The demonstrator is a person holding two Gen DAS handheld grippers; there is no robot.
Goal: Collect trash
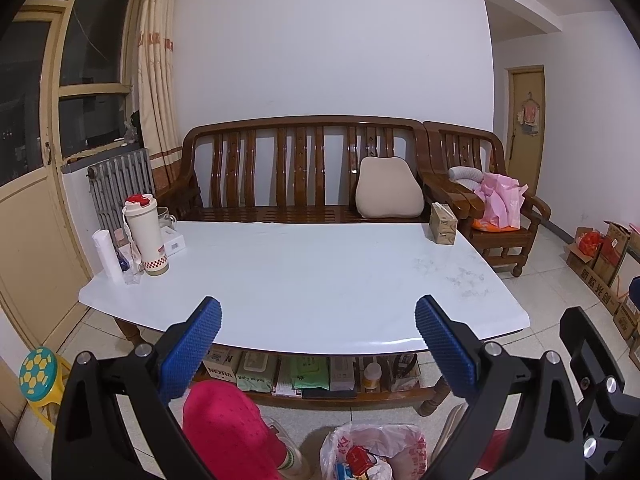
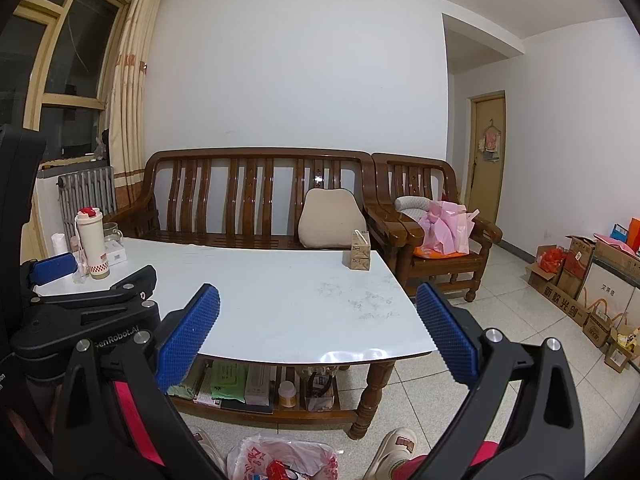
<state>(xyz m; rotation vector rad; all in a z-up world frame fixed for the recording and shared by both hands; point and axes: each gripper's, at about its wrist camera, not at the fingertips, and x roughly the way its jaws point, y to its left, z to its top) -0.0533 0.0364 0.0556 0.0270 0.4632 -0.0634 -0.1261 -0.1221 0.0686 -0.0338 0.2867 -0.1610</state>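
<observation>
While both blue-padded grippers, left [image 1: 318, 344] and right [image 2: 318, 332], hung spread and empty above the white-topped wooden coffee table's [image 1: 304, 280] near edge, the white plastic trash bag [image 1: 372, 454] sat open on the floor below it, seemingly ready for drops.

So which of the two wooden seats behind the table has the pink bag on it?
The single armchair on the right: the pink bag sits on its seat. The long bench holds only a beige cushion.
</observation>
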